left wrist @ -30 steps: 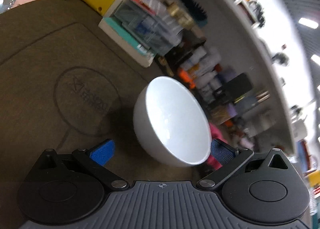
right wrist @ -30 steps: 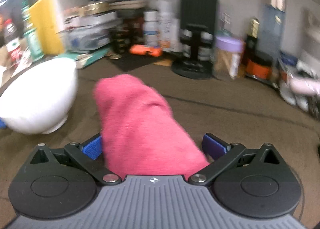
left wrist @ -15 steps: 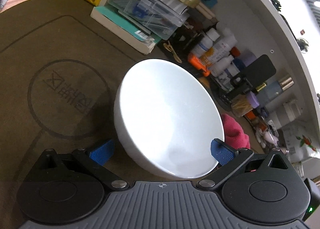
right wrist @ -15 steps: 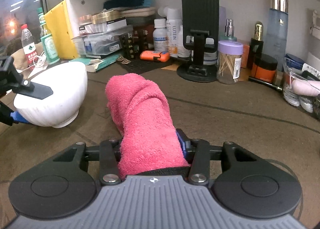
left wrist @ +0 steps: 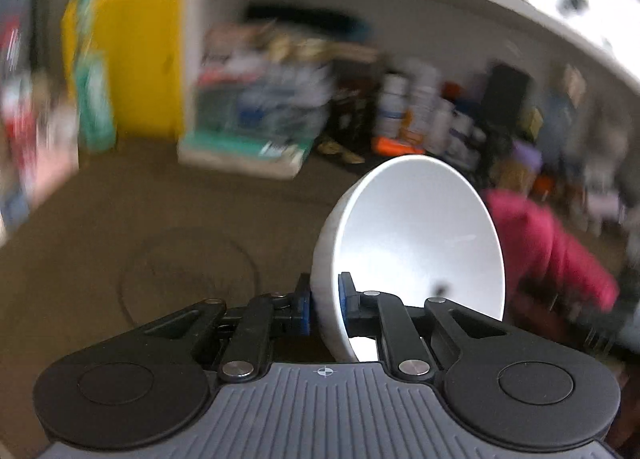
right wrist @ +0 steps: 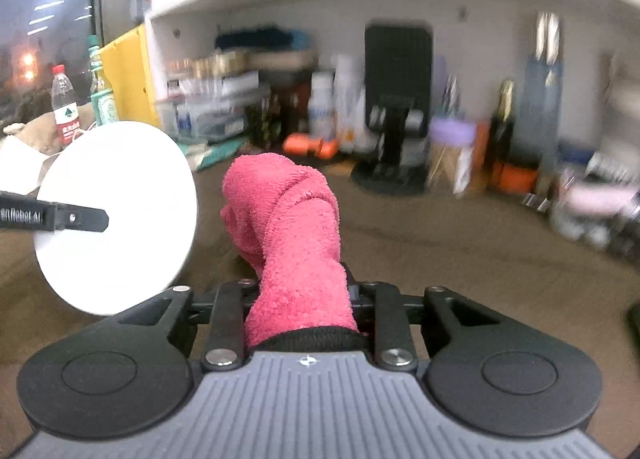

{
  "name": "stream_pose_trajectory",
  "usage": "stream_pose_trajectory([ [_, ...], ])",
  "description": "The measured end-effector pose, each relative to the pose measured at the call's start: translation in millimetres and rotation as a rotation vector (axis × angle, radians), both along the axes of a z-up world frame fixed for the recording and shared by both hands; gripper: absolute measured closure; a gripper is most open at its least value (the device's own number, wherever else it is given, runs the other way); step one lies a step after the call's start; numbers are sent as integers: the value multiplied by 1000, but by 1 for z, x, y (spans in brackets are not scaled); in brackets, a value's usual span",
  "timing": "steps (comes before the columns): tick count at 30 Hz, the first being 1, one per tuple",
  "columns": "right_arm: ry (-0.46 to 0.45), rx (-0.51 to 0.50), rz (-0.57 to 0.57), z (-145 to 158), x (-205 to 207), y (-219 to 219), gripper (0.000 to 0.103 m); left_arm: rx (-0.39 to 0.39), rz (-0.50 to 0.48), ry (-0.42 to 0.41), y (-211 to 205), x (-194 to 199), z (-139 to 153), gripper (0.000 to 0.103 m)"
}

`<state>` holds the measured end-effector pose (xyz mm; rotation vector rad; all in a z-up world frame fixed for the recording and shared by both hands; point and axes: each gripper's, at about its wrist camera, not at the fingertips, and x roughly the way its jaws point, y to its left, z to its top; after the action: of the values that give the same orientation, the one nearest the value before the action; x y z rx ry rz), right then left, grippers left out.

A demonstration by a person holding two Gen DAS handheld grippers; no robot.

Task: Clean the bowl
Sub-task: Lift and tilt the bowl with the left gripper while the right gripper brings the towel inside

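My left gripper (left wrist: 324,299) is shut on the rim of a white bowl (left wrist: 420,235), one pad inside the wall and one outside. The bowl is tipped on its side, its opening facing right toward a pink cloth (left wrist: 548,247). In the right wrist view the bowl (right wrist: 120,219) shows as a white disc at the left, with a left finger (right wrist: 76,217) across it. The pink cloth (right wrist: 288,227) stands up between the jaws of my right gripper (right wrist: 300,295), which are closing and squeeze its lower part. The cloth's tip is just right of the bowl, apart from it.
A brown mat (left wrist: 120,239) covers the desk. Along the back under a white shelf stand bottles, jars, a black phone stand (right wrist: 398,107) and stacked boxes (left wrist: 248,131). A yellow box (left wrist: 136,59) and a water bottle (right wrist: 64,103) are at the left.
My left gripper went from wide open around the bowl to clamped on its rim, and the bowl is tipped toward the cloth. My right gripper closed on the pink cloth and raised it.
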<state>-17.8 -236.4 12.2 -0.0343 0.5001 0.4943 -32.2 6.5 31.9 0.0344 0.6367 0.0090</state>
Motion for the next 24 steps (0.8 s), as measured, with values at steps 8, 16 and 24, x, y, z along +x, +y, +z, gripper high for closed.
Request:
stream_pose_trajectory([
  [8, 140, 90, 184, 9, -61, -10, 77, 170, -33, -69, -22, -23, -10, 86],
  [16, 461, 259, 250, -3, -10, 24, 74, 188, -54, -76, -33, -23, -9, 85],
  [24, 109, 43, 157, 49, -6, 41, 76, 225, -113, -44, -40, -25, -18, 75],
])
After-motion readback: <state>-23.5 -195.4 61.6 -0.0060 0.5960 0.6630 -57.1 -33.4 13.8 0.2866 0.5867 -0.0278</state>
